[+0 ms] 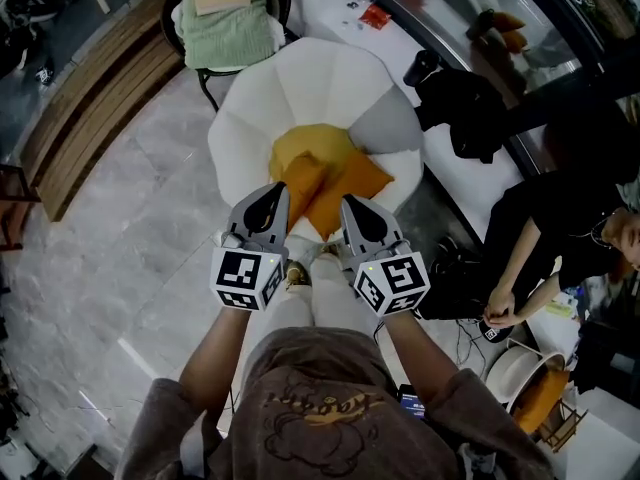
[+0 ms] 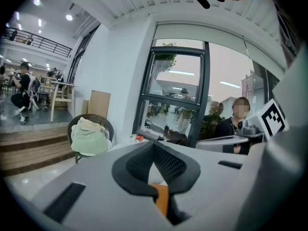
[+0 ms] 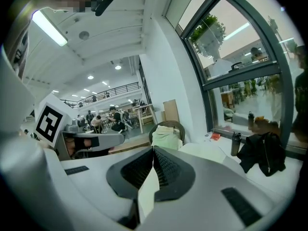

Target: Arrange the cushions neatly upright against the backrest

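Note:
A white, petal-backed armchair point(image 1: 300, 83) stands below me in the head view. On its seat lie a yellow cushion point(image 1: 305, 143) and, in front of it, a rumpled orange cushion point(image 1: 340, 183); neither stands upright against the backrest. My left gripper point(image 1: 276, 190) and right gripper point(image 1: 349, 203) hover side by side at the seat's near edge, tips just short of the orange cushion. Both are shut with nothing held. In the left gripper view the left gripper point(image 2: 154, 146) has its jaws together, with a sliver of orange cushion point(image 2: 161, 198) showing below. The right gripper point(image 3: 154, 150) shows the same in its own view.
A wicker chair with a green blanket point(image 1: 225, 28) stands beyond the armchair. To the right, a white ledge point(image 1: 400, 38) carries a black jacket point(image 1: 460, 108) and a dark bottle point(image 1: 421, 67). A seated person point(image 1: 560, 238) is close on the right. Wooden steps point(image 1: 90, 118) run along the left.

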Tool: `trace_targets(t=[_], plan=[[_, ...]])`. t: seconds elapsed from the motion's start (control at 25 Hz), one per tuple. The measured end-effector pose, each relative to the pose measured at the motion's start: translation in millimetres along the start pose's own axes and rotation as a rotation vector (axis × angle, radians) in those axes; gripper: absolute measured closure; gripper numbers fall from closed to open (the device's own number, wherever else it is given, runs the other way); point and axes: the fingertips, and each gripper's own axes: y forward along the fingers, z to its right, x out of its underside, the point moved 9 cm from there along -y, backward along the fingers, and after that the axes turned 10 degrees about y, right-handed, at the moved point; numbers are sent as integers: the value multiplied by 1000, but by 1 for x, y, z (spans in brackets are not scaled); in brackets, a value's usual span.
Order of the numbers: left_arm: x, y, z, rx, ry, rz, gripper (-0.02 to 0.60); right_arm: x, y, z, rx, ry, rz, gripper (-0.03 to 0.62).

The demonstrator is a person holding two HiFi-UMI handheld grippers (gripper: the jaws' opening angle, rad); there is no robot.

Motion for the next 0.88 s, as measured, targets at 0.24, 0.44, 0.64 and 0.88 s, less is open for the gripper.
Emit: trace_targets(t=[0.24, 0.44, 0.64, 0.88], plan=[[22, 35, -6, -7, -24, -23, 577, 15, 27, 35, 17, 11, -20, 575], [45, 62, -10, -8, -23, -45, 577, 31, 50, 57, 13, 15, -39, 575], [71, 82, -15, -18, -33, -62, 577, 50, 71, 72, -3, 15, -53, 576], [108, 103, -22, -19, -44, -81, 577, 79, 94, 92, -7, 13, -74, 575]])
